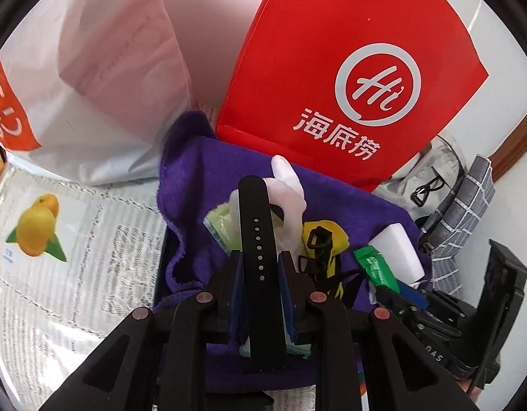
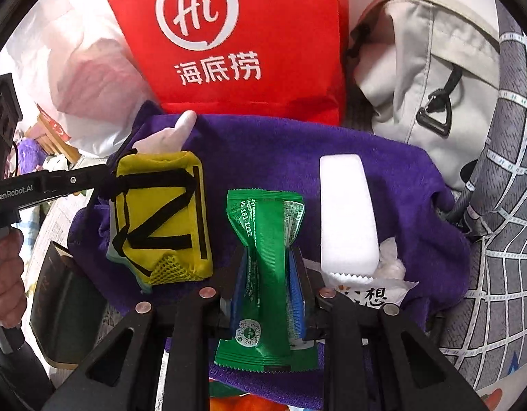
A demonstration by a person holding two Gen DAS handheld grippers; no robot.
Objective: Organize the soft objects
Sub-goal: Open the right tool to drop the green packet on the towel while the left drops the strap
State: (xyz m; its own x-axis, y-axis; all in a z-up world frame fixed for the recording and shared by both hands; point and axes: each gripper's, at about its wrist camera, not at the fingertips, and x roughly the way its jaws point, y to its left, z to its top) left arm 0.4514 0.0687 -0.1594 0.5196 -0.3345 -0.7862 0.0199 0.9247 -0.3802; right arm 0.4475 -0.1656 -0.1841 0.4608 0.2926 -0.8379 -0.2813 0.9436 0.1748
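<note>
The left gripper (image 1: 260, 263) pinches a black strap (image 1: 256, 226); the right gripper (image 2: 268, 267) pinches a green packet (image 2: 266, 260) over the purple towel (image 2: 280, 157).

Left claw (image 1: 260, 267) clamped on black strap (image 1: 256, 226), right claw (image 2: 268, 263) pinching green packet (image 2: 266, 267).

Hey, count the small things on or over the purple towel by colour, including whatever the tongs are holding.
Black: 1, watch strap in left tongs
Green: 1, packet in right tongs
Yellow: 1, pouch
White: 2, foam block, glove
Total: 5, on purple towel
</note>
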